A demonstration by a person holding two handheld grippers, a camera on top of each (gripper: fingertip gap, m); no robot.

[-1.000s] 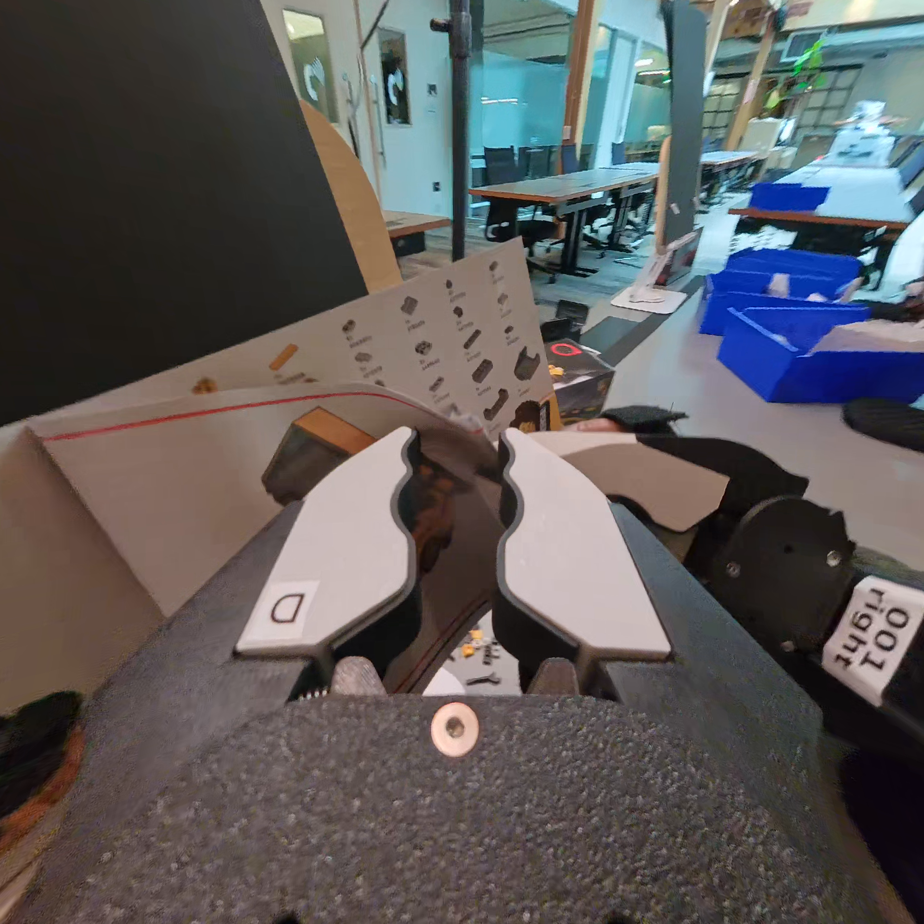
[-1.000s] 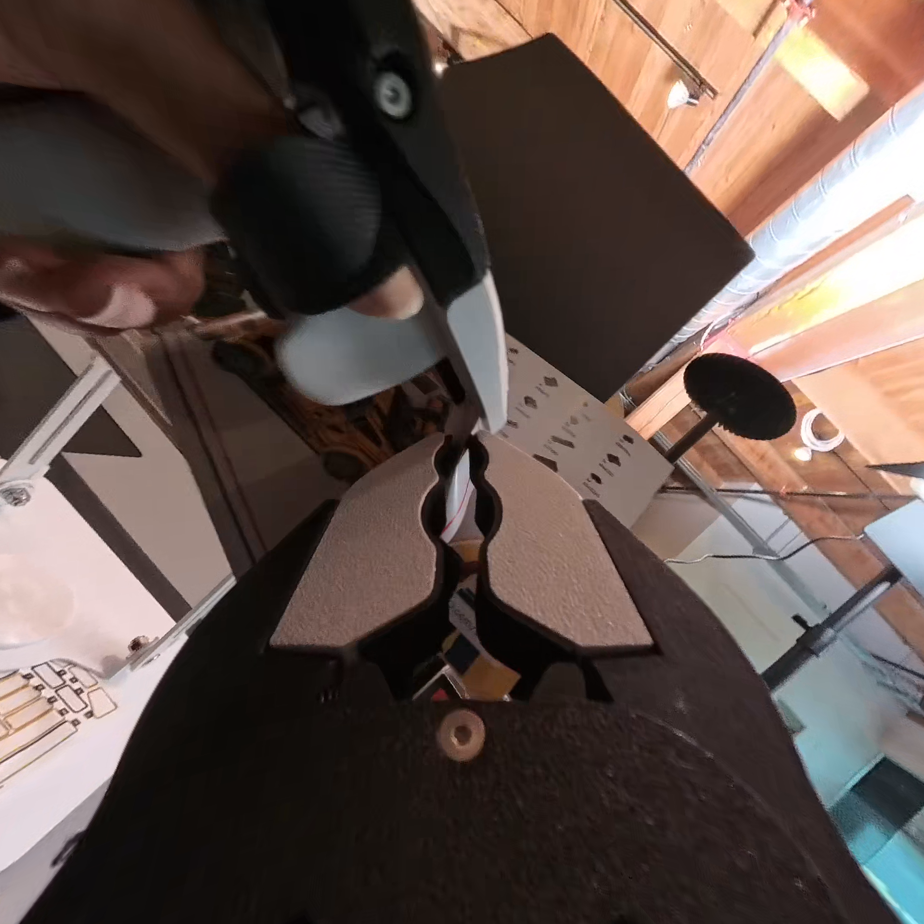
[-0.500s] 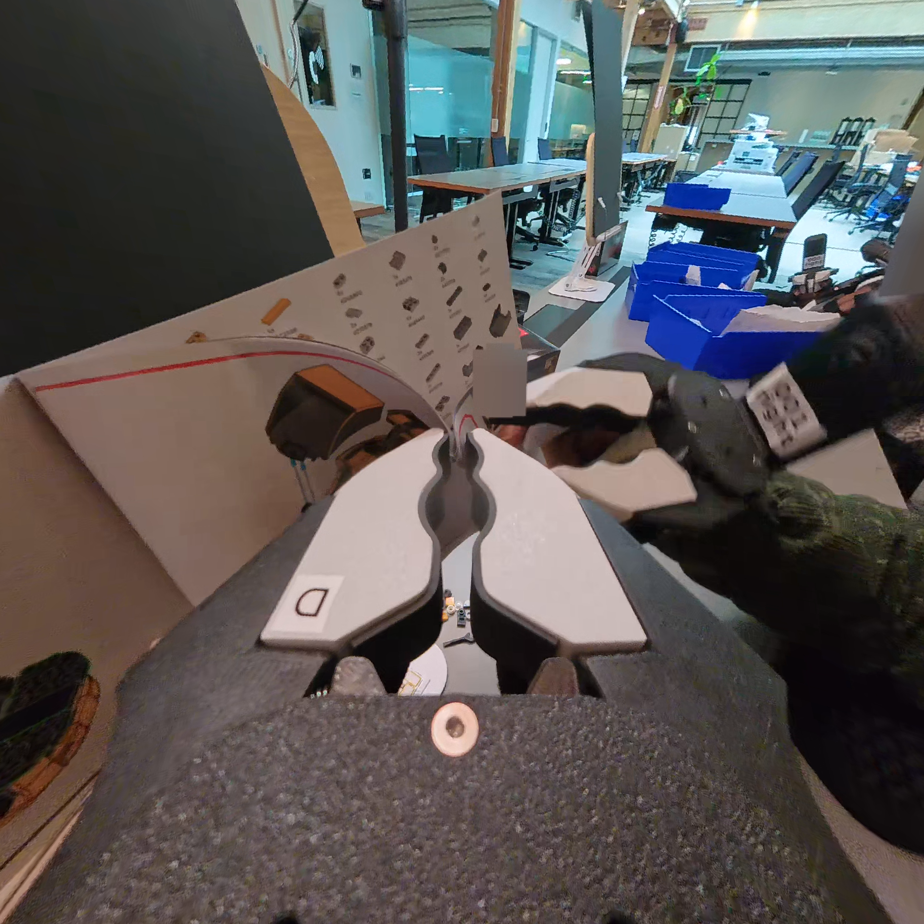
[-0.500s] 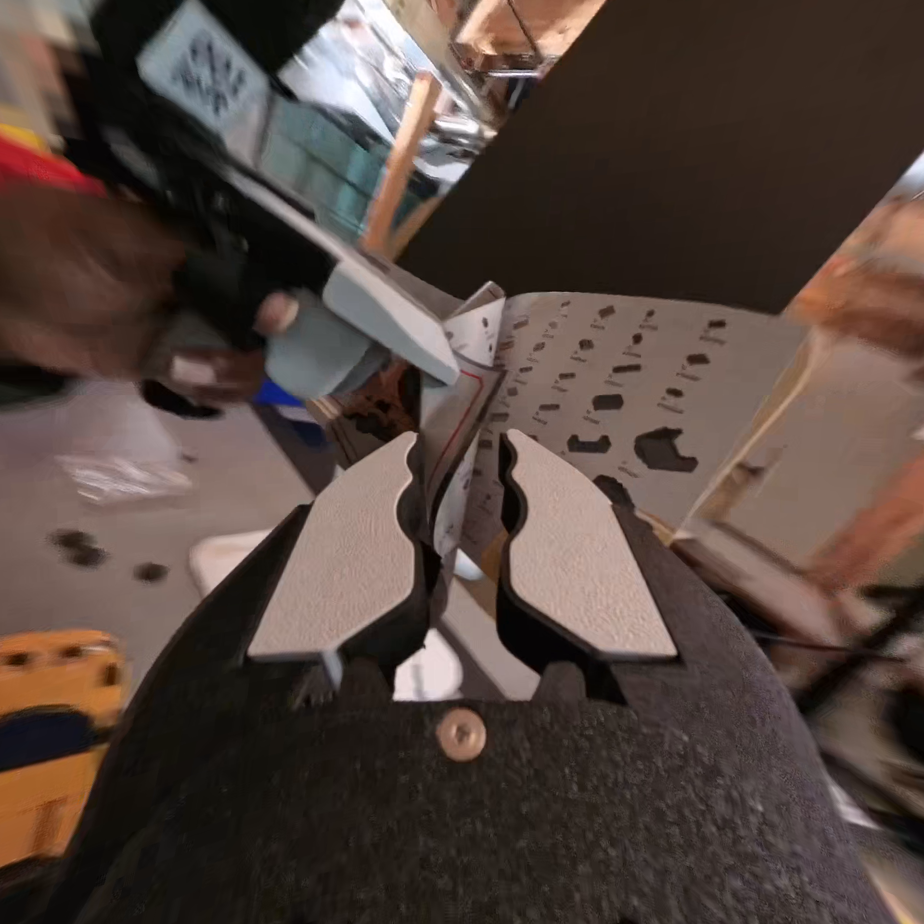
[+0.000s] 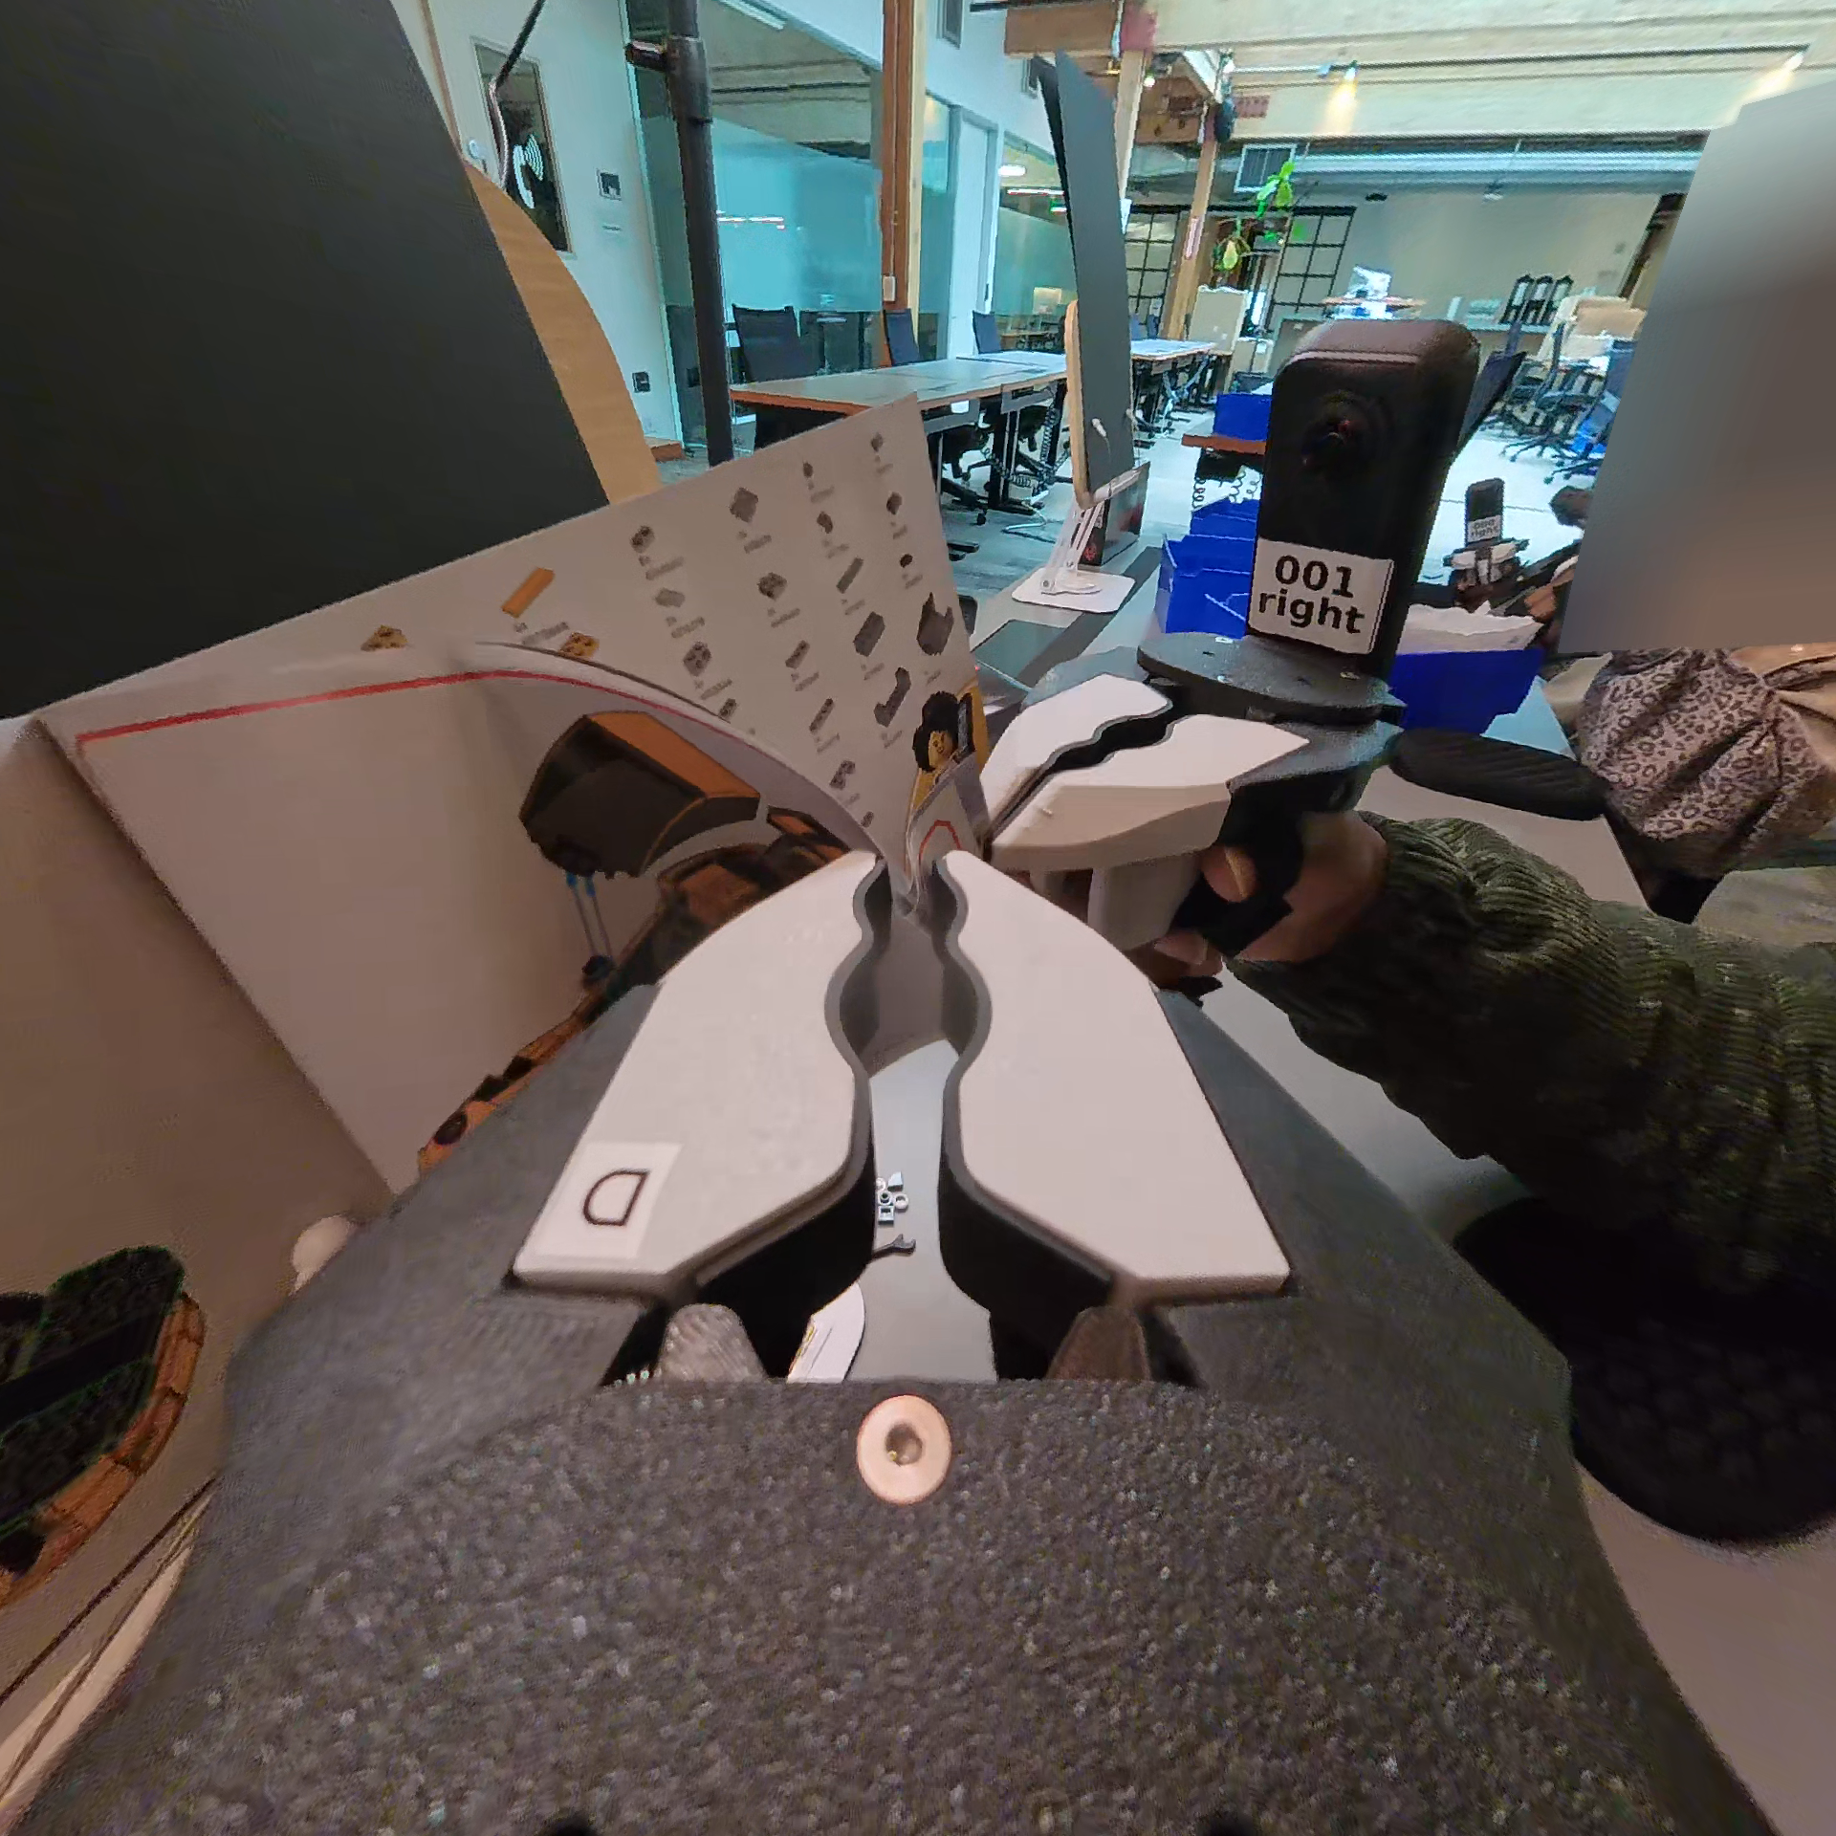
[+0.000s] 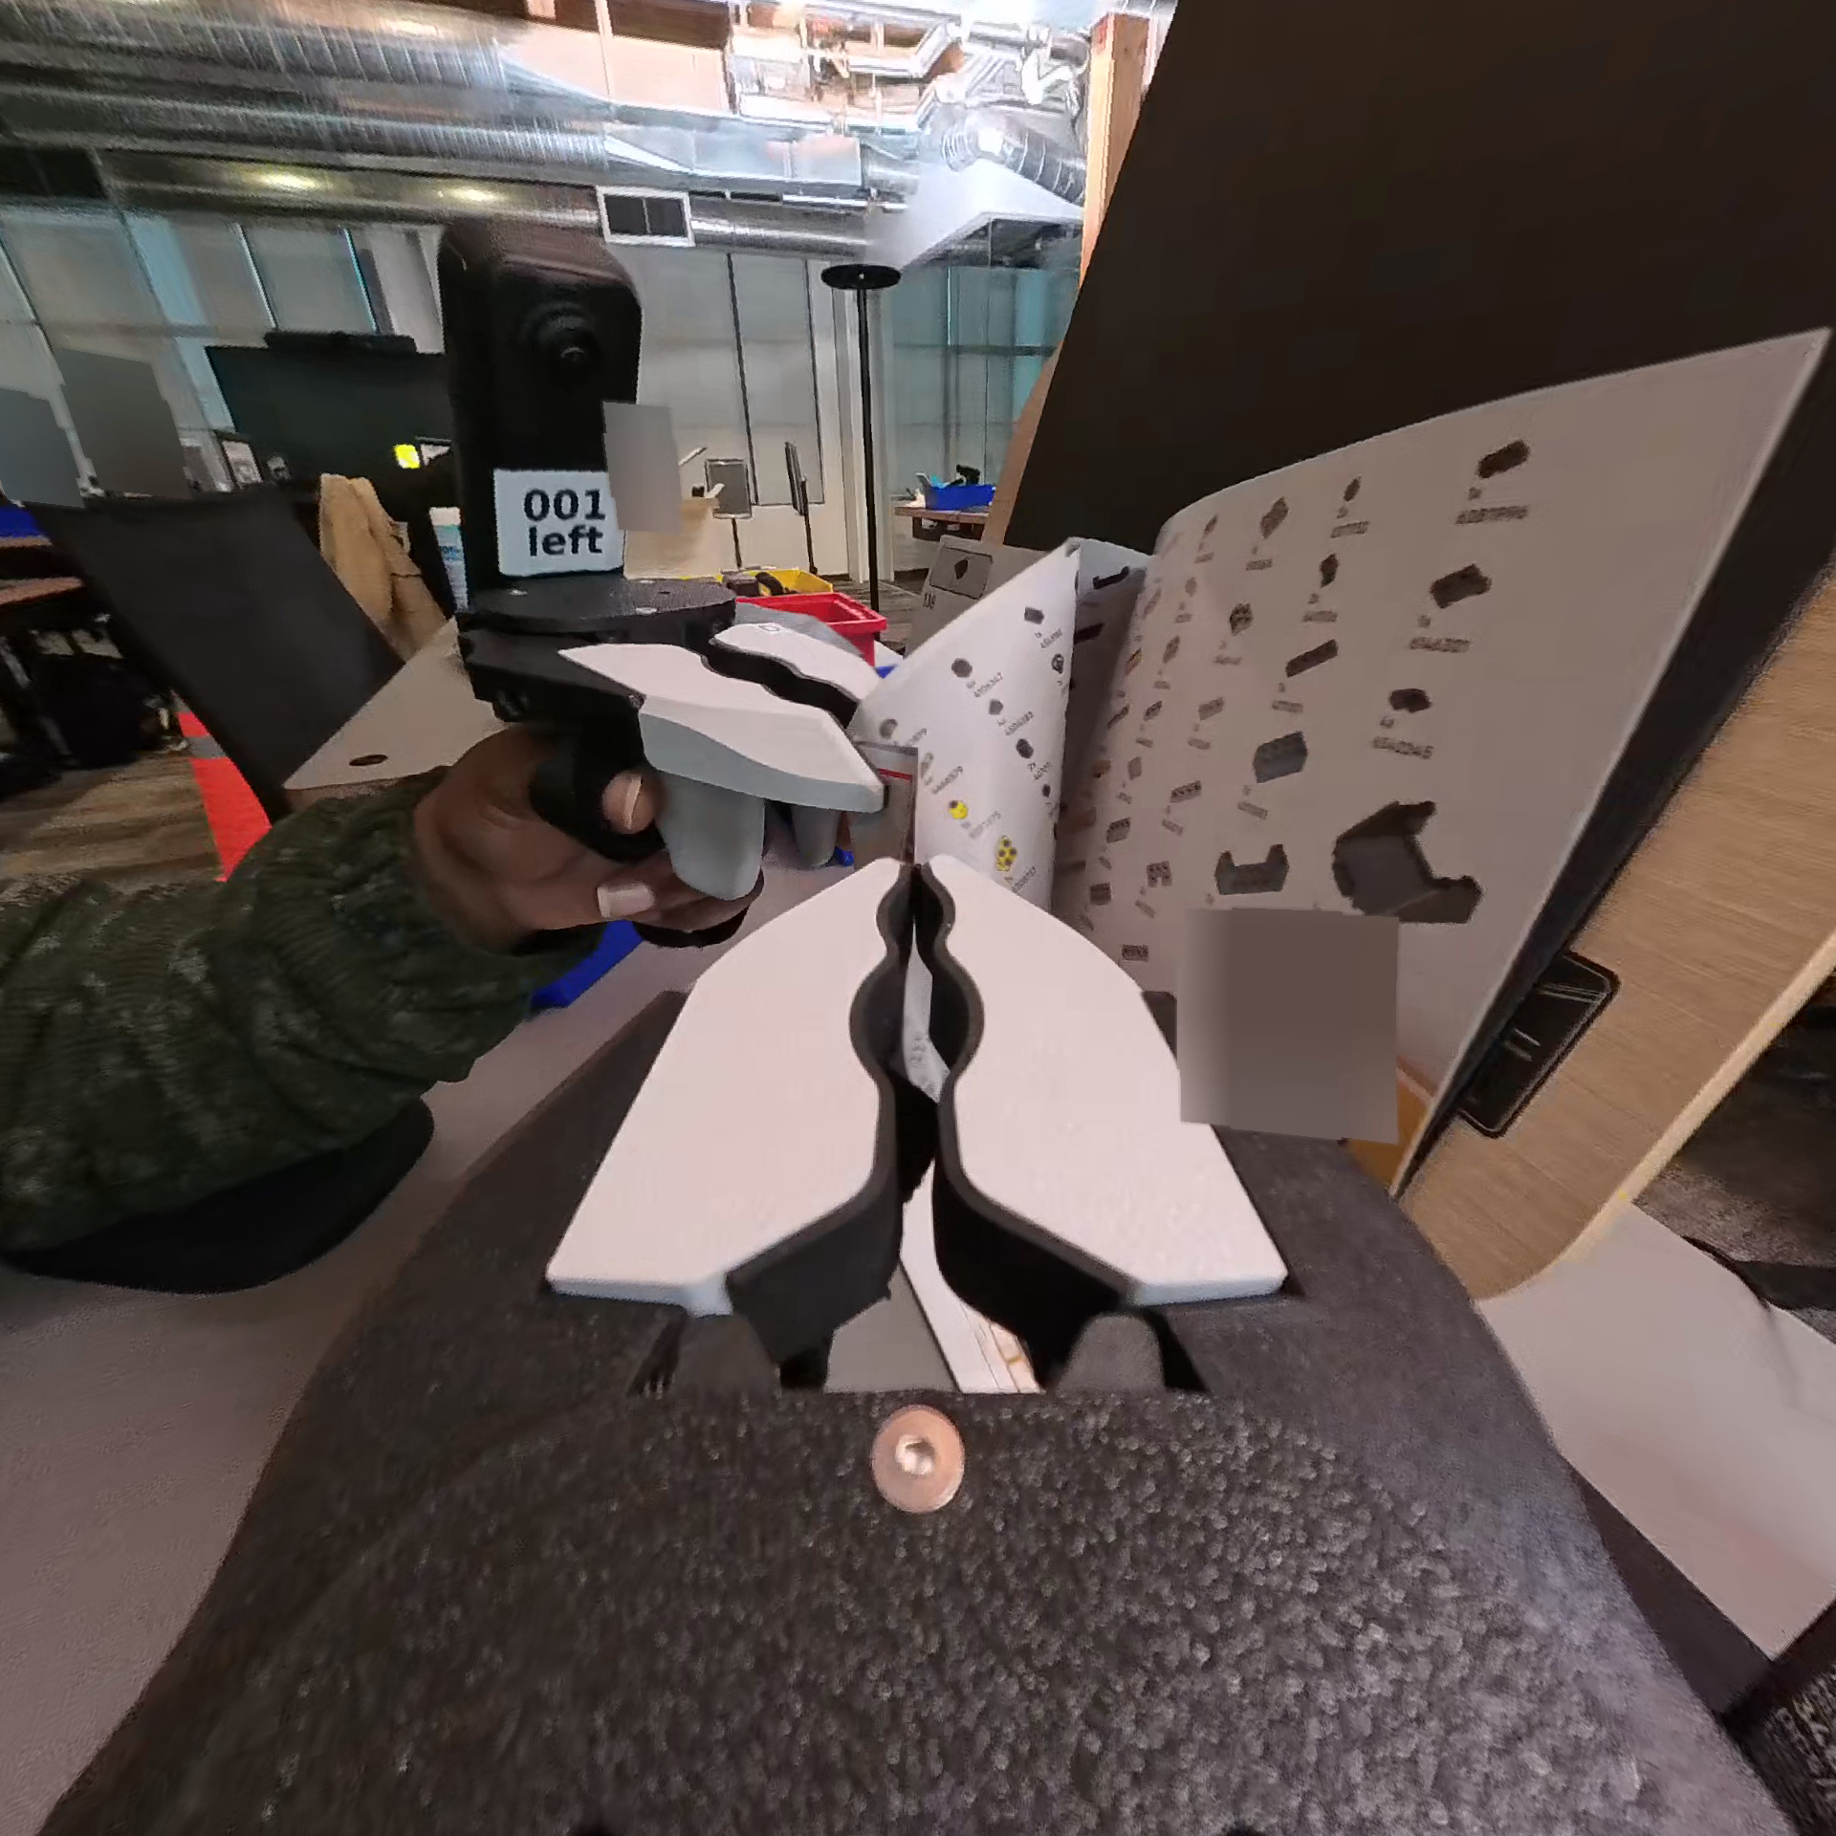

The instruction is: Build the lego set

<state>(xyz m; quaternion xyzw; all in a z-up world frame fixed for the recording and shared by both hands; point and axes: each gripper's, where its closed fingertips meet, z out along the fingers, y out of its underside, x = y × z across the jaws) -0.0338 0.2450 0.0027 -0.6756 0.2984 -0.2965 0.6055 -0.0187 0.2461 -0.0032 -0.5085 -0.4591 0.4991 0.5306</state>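
A: Where's the booklet?

B: Standing open, centre-left of the left wrist view, leaning back on a black panel. Parts-list page fills the right half of the right wrist view; a curled page sits mid-frame beside it.

A: Left gripper?

B: Clenched on a page edge. Tips nearly meet at frame centre w/ the thin sheet pinched between. In the right wrist view it's at centre-left, held by a hand in a green sleeve, tip touching the same page corner.

A: Right gripper?

B: Also pressed together, paper edge running down betw. the fingers. In the left wrist view it's at centre-right, fingers stacked one over the other, tips just beside the booklet's right edge.

A: Any bricks?

B: Few tiny pale bits on the table, seen thru the gap betw. the left gripper's fingers. Too small to tell what kind.

A: Else?

B: Blue bins upper right of the left wrist view, desks behind. Red bin mid-left of the right wrist view.
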